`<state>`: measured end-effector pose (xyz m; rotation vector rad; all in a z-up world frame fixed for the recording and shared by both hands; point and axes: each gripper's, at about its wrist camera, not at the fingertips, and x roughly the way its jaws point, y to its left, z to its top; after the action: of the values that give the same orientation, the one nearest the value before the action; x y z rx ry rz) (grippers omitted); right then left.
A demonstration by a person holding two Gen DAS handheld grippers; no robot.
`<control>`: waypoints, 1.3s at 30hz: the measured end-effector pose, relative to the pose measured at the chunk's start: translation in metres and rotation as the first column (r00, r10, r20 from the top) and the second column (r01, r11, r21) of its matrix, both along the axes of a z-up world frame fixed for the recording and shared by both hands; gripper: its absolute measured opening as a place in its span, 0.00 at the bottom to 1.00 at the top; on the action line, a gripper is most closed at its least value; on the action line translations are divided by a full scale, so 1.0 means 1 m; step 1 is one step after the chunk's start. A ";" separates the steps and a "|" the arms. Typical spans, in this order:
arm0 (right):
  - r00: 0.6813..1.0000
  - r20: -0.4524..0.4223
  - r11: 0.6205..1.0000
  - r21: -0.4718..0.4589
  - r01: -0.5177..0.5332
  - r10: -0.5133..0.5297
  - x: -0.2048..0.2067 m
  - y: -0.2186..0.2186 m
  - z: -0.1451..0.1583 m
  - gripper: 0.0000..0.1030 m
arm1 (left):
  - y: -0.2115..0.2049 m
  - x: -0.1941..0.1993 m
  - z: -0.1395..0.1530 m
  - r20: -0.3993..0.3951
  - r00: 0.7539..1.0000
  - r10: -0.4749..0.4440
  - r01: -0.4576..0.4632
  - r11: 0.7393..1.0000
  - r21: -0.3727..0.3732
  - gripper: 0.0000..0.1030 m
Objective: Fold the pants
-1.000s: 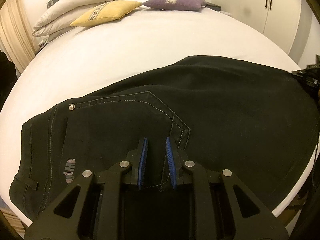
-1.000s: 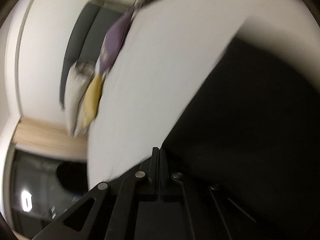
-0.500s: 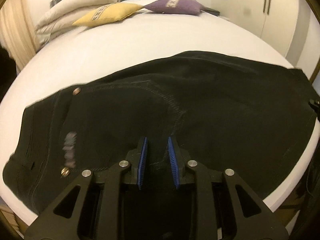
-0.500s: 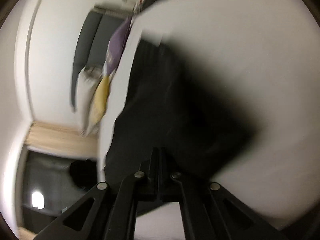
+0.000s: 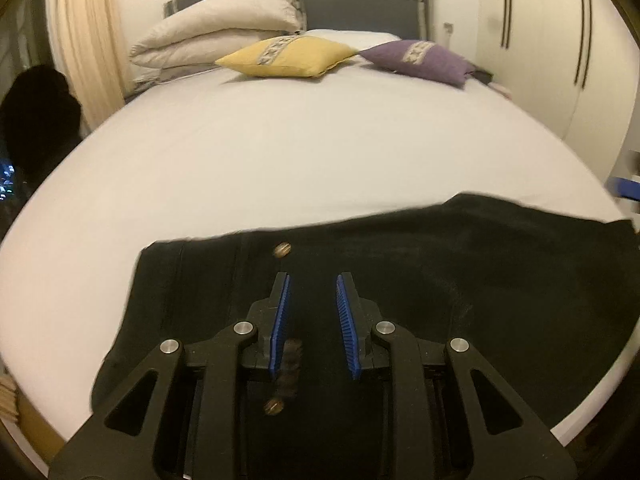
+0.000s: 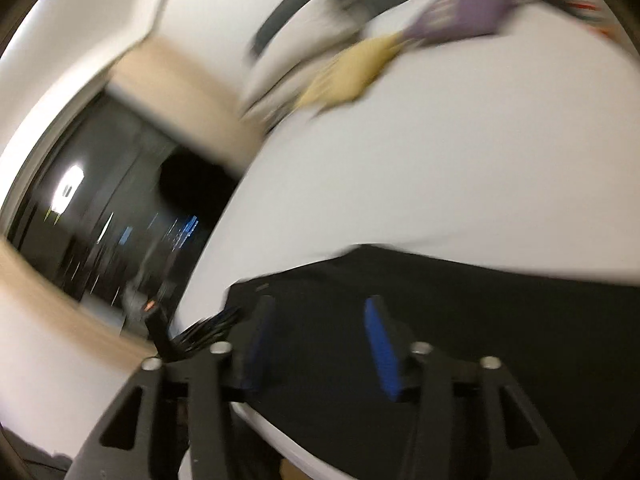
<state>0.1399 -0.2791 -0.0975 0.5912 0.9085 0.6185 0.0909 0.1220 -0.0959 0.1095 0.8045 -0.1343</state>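
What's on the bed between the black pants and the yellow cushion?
Nothing: in the left wrist view only bare white sheet separates the black pants from the yellow cushion.

Left hand-held gripper (image 5: 312, 288): black linkage arms, silver screws, ribbed blue pads.
Right hand-held gripper (image 6: 320, 312): same black frame, blue pads, blurred.

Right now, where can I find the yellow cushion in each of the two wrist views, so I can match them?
Left wrist view: the yellow cushion lies top centre, at the head of the bed, left of the purple cushion.
Right wrist view: it is a blurred yellow shape, upper centre, lower left of the purple cushion.
Shared landmark: the black pants along the bottom of both pictures.
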 end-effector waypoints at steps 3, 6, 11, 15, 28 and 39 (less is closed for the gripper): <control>0.982 -0.136 0.992 0.001 -0.129 0.128 0.068 0.065 -0.033 0.49 | -0.016 0.016 0.005 0.005 0.999 -0.049 0.049 0.999 -0.015 0.22; 0.953 -0.274 0.986 -0.064 -0.155 0.132 0.094 0.098 -0.083 0.41 | -0.039 0.039 -0.009 -0.044 0.995 -0.090 0.090 0.996 -0.007 0.22; 0.947 -0.313 0.995 -0.088 0.041 -0.066 0.123 0.079 -0.128 0.00 | -0.054 0.046 -0.055 -0.143 0.986 -0.089 0.095 0.995 0.034 0.22; 0.952 -0.284 0.994 -0.035 0.107 -0.112 0.123 0.065 -0.142 0.00 | -0.047 0.027 -0.065 -0.089 0.992 -0.086 0.089 0.996 0.029 0.22; 0.969 -0.185 0.986 -0.004 0.165 -0.163 0.002 0.015 -0.107 0.15 | -0.124 0.051 -0.013 -0.059 0.973 -0.225 0.216 0.967 -0.137 0.48; 0.933 -0.217 0.953 0.032 0.302 -0.288 -0.015 -0.041 -0.144 0.00 | -0.113 0.026 -0.065 -0.213 0.961 -0.177 0.171 0.984 -0.047 0.48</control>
<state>0.1251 -0.3205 -0.2410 0.8461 0.9760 0.3173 0.1166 0.0086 -0.1604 0.1411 1.0106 -0.3281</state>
